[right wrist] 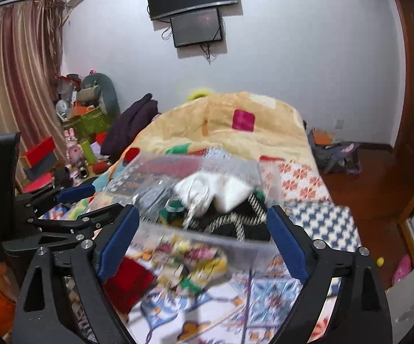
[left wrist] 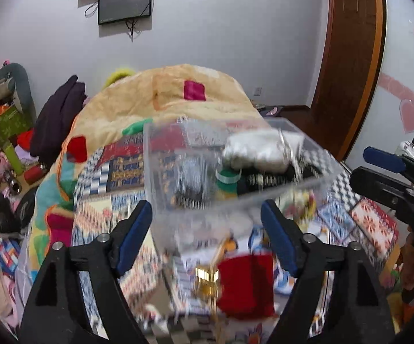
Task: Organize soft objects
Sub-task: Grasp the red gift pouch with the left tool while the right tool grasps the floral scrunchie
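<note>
A clear plastic bin stands on the patterned bed, blurred by motion. It holds a white soft item, a black patterned cloth and a green-and-white piece. My left gripper is open, its blue-padded fingers on either side of the bin's near edge. A red soft item lies in front of the bin. In the right wrist view the bin holds the white item and black cloth; my right gripper is open at its near rim. The red item lies lower left.
A folded yellow quilt lies at the bed's far end. Clutter and boxes fill the left corner by the curtain. A bag sits on the wooden floor to the right. Two screens hang on the wall.
</note>
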`<state>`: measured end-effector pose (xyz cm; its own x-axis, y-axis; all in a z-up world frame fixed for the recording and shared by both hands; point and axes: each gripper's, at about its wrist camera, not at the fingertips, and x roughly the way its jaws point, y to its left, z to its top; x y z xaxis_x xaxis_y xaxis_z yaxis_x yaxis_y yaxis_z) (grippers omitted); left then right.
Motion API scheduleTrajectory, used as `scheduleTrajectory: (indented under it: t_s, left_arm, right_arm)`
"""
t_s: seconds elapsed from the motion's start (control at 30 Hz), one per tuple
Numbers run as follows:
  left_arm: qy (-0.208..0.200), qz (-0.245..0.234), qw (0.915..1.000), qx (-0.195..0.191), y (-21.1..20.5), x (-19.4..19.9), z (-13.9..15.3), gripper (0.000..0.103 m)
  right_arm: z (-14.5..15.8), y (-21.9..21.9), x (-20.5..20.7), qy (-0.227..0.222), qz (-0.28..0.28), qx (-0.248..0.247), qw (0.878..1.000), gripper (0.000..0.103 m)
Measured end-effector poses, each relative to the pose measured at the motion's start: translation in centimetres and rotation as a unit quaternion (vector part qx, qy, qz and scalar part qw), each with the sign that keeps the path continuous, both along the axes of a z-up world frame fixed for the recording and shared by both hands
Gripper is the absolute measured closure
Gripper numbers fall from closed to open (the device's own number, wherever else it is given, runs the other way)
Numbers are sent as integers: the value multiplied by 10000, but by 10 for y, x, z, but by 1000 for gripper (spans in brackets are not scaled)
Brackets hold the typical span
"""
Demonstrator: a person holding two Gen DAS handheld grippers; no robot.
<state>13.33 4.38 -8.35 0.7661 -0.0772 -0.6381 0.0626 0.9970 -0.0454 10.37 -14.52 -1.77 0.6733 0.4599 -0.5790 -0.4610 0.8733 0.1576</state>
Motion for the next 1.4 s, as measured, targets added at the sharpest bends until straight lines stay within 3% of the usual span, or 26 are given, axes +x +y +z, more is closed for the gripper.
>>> scheduleTrajectory:
  t_s: [0.27,0.43,0.5,0.57,0.7,0.73,0.77,0.8,0.83,0.87,1.03,1.4]
  left_arm:
    - [454,23,9989,-137,-1,-26,-48,21]
    - [402,-15,9992,-84,-5,-30,-49,21]
    - [501,-4,9987,-137,-5,-27,-53,25]
    - [712,-19,9971,-254,-4,-23,-60,34]
    - [814,1,9964,-219,-8,-21,-65,53]
    - [826,-32,9963,-224,-9,-21,-65,62]
    - [832,-52,9963,-219,-11,-22,-65,66]
    - [822,-63,9964,-203,-12,-23,-65,70]
    - [806,-74,9965,-192,-14,-24,-66,84]
    - [817,-108,9964,-179,-15,-24,-66,87]
    - [653,-119,9977,-119,-18,-32,-62,89]
    - [45,-20,9999,-142,-12,-47,-25,90]
  right_arm:
    - [-59,11,5,949,93,-328,9949,12]
    - [-79,15,15,1311,43,-311,9909,12]
    - [-82,19,17,1371,104,-300,9900,15]
    - [-86,25,18,1412,197,-384,9890,29]
    - [-88,34,17,1360,303,-542,9888,55]
    - [-88,35,15,1351,339,-534,9888,64]
    - [-88,35,14,1348,373,-517,9888,76]
    - [-87,35,13,1341,380,-506,9889,79]
    - [-87,34,12,1315,383,-492,9894,81]
    - [-86,33,11,1267,387,-473,9901,85]
    - [-79,24,1,1044,388,-398,9930,90]
    - [-45,9,-21,563,428,-31,9975,90]
